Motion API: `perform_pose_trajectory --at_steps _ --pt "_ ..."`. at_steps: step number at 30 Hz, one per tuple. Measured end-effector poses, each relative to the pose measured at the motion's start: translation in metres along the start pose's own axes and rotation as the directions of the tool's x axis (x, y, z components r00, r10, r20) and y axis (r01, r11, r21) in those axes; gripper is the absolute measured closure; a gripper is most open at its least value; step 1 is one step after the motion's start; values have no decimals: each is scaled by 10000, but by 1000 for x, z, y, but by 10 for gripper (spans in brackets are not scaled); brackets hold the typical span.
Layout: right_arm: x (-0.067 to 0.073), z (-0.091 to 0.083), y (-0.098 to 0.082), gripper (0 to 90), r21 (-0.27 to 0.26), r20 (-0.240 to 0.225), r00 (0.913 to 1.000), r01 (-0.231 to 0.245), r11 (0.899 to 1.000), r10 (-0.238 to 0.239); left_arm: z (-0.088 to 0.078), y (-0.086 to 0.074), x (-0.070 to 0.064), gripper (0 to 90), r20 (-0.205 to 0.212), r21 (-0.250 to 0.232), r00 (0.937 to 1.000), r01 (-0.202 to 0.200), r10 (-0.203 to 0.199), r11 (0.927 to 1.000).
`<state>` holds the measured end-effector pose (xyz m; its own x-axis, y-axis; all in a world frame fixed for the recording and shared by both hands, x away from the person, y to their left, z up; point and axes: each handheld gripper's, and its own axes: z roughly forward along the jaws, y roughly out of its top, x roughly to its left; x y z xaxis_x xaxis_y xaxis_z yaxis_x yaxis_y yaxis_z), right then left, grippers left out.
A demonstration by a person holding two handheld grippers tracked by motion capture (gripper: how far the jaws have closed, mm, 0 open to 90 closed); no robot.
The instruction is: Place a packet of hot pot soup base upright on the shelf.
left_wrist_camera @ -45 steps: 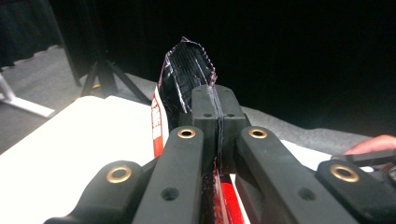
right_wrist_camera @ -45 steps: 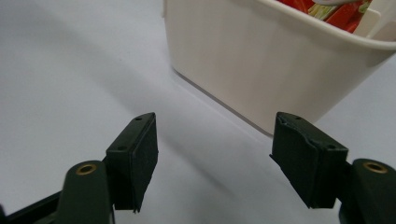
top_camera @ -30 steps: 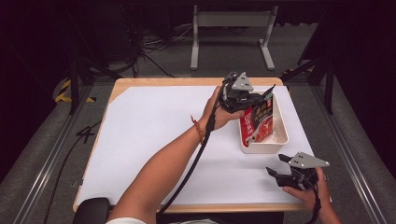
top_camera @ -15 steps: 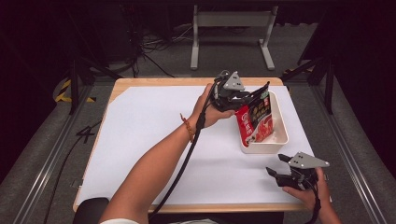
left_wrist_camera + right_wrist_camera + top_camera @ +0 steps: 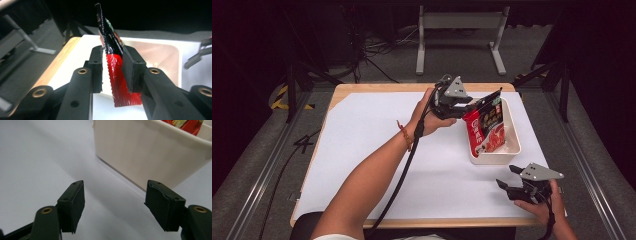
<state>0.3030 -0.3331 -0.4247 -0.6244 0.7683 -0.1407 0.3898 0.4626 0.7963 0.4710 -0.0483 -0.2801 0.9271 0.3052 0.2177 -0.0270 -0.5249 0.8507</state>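
Note:
A red and black snack packet (image 5: pixel 485 128) stands tilted in the white bin (image 5: pixel 513 146) at the right of the table, its lower end inside. My left gripper (image 5: pixel 463 106) is shut on the packet's upper left edge, just left of the bin. In the left gripper view the packet (image 5: pixel 117 77) is pinched edge-on between the pads, with the left gripper (image 5: pixel 112 68) in front of the bin (image 5: pixel 162 52). My right gripper (image 5: pixel 507 183) rests open near the front right edge. In its own view the right gripper (image 5: pixel 115 205) faces the bin wall (image 5: pixel 150 152), nothing between its jaws.
White paper (image 5: pixel 372 145) covers the wooden table. A metal stand (image 5: pixel 459 30) and cables lie on the floor beyond the far edge. The left gripper's cable trails along the forearm toward the front edge.
My left gripper has shifted slightly left and turned, keeping hold of the packet, which now leans more upright in the bin. The right gripper has stayed in place.

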Motion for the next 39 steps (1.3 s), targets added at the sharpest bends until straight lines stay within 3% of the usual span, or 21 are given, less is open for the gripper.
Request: perform_pose_trajectory --at_steps 10,14,16,23,29,39 --pt "0 -1 0 320 -30 11 10000 -20 10000 20 -11 -6 -4 588 -213 321 9989 -408 415 9987" --pt "1 -2 1 324 -82 25 10000 -6 10000 6 -15 -12 -4 475 -589 488 9971 -453 481 9978" --pt "1 -3 1 324 -130 57 10000 -21 9999 22 -17 -15 -4 444 -495 543 9981 -352 379 9979" --pt "2 -3 2 323 -111 60 9999 97 9999 -96 -24 -25 -8 322 -730 800 9953 -584 643 9951" --pt "3 -3 3 323 -110 95 9999 129 9999 -128 -32 -38 -7 204 -797 1038 9957 -380 464 9939" --pt "5 -3 4 321 -66 119 9995 286 9996 -285 -44 -63 -11 110 -846 1342 9959 -215 330 9907"
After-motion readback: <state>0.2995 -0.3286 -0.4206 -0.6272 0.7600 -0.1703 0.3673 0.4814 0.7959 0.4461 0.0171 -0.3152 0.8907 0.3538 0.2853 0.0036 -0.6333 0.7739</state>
